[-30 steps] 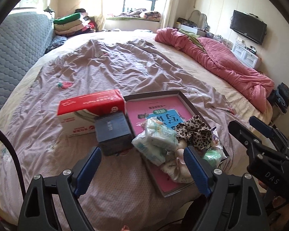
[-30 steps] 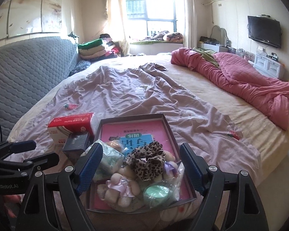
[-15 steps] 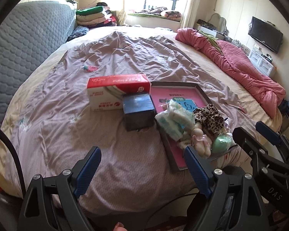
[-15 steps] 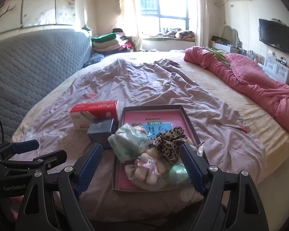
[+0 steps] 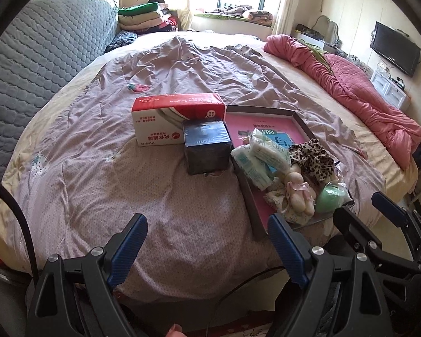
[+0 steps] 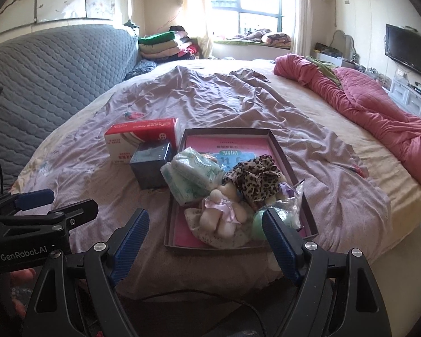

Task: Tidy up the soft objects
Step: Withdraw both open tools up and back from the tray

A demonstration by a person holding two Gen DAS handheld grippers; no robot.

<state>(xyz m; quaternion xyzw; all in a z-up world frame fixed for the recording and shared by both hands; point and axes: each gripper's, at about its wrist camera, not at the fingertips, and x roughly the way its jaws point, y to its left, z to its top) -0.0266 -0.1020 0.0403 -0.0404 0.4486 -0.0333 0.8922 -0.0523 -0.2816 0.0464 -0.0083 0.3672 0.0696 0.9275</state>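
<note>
We are holding both grippers low at the near edge of the bed (image 5: 182,210), well short of the things lying on it. Our left gripper (image 5: 207,230) is hanging over bare mauve bedcover with its blue fingers (image 5: 129,241) spread wide and nothing between them. Our right gripper (image 6: 205,224) is pointing at the shallow tray (image 6: 283,151), its fingers (image 6: 278,236) spread just as wide and empty; the near end of the tray is showing between them, but they are not touching it.

The soft things are sitting piled in the near half of the tray: a pack of tissues (image 6: 193,177) leaning on its left wall, a leopard-print scrunchie (image 6: 255,177) beside it, a small cream doll with a pink bow (image 6: 224,213) lying in front, and a pale green ball in a clear bag (image 5: 331,196) at the near right corner. The tray's pink floor is showing bare at the far end.

Just left of the tray, a dark blue box (image 5: 206,146) is standing on the bedcover, touching a red and white carton (image 5: 174,118) behind it. A crumpled pink quilt (image 6: 379,106) is lying along the far right side of the bed.
</note>
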